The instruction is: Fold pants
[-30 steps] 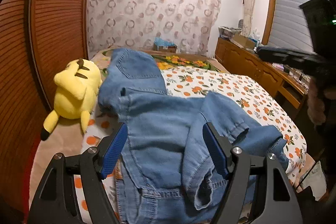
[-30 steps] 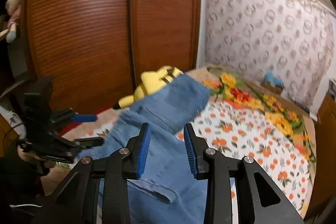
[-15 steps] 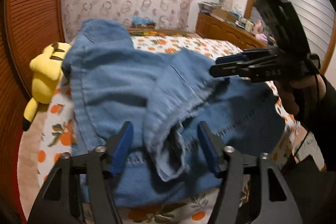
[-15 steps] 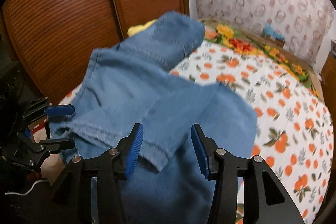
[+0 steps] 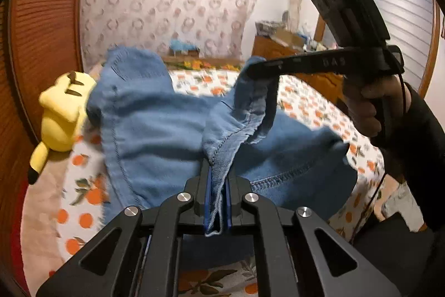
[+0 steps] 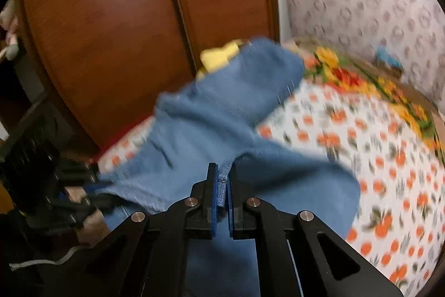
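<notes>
Left wrist view: left gripper pinching a seamed hem of the blue pants, which lie rumpled on the orange-print bedspread beside a yellow plush toy (right gripper also lifts denim). Right wrist view: right gripper clamped on a thin denim edge. Risk: either shallow bite could slip under tension, or the cloth could snag the toy.

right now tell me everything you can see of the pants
The pants are light blue denim with visible stitched seams and a hem, lying rumpled across the orange-print bedsheet, one end against the yellow plush toy. The left gripper is shut on a seamed edge; the right gripper is shut on another edge, lifting it.
</notes>
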Motion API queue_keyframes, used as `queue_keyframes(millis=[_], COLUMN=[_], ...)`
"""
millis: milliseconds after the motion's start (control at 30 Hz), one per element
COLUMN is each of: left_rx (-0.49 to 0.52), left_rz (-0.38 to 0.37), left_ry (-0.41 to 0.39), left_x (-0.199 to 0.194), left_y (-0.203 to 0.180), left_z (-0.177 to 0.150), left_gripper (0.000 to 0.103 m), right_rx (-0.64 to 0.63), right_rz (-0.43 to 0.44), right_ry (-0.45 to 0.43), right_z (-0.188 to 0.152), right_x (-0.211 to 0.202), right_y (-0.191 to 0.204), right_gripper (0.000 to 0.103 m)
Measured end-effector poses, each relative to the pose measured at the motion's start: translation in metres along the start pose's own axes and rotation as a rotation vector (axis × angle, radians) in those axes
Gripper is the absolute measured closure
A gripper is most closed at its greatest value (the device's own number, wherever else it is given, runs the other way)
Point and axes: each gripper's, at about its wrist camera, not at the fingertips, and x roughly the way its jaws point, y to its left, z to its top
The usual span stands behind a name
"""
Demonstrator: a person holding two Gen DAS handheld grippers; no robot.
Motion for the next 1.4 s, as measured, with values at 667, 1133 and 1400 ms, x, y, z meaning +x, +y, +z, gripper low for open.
queue_keyframes(millis=[667,1133,1400], left_rx=[-0.115,-0.105,-0.070], left_rz=[0.129,0.147,0.131], left_ry=[0.067,0.020,0.036], left_x=[-0.001,0.005,0.020], left_y=[0.053,0.046,0.027], left_z=[-0.020,-0.004,0.005], left_gripper=[0.056,0.032,0.032], right_rx=[-0.091,0.003,0.180], right_rz=[-0.027,-0.227,-0.250], right_ry=[0.022,-0.028,0.044], right_z=[0.102,-0.016,-0.052], right_x=[0.134,0.059,0.064], right_y=[0.038,-0.033,-0.082], right_gripper=[0.063,0.035,0.034])
